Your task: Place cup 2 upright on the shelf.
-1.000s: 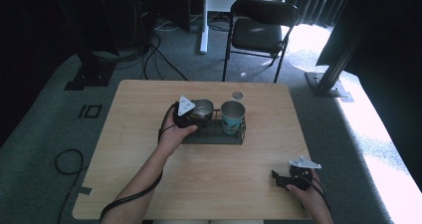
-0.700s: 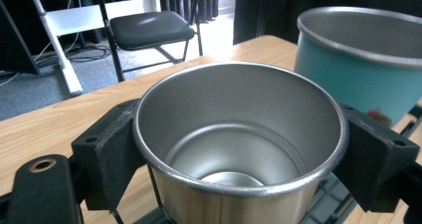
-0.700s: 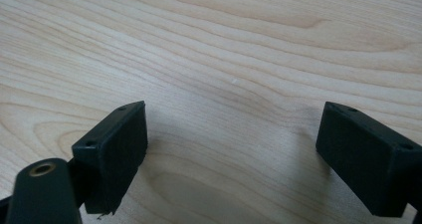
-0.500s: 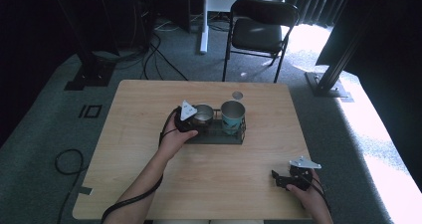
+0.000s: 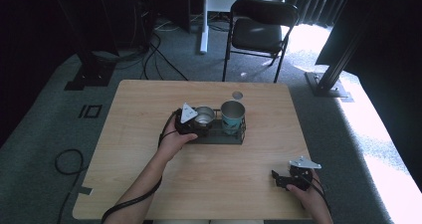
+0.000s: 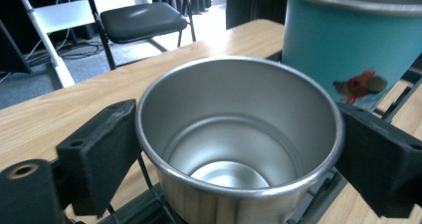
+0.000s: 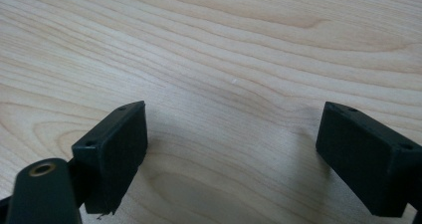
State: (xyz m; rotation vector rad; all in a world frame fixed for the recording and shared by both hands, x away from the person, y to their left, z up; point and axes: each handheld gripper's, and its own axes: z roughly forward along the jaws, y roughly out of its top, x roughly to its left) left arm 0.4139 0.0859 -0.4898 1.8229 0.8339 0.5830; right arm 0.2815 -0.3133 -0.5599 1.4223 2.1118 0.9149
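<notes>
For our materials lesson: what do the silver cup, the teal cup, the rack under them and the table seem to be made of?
Silver cup: bare metal, probably steel; brushed sheen, mirror-like base.
Teal cup: likely metal, coated teal; grey metallic rim, printed red figure.
Rack: dark wire, seemingly coated metal.
Table: light wood or wood-look laminate; clear grain, matte.

Black chair (image 5: 260,29), grey carpet (image 5: 45,119), sunlit right side

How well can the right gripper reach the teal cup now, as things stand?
Probably yes: the right gripper rests open at the table's near edge, with bare wood between it and the teal cup. The left gripper grips the steel cup beside it.
</notes>
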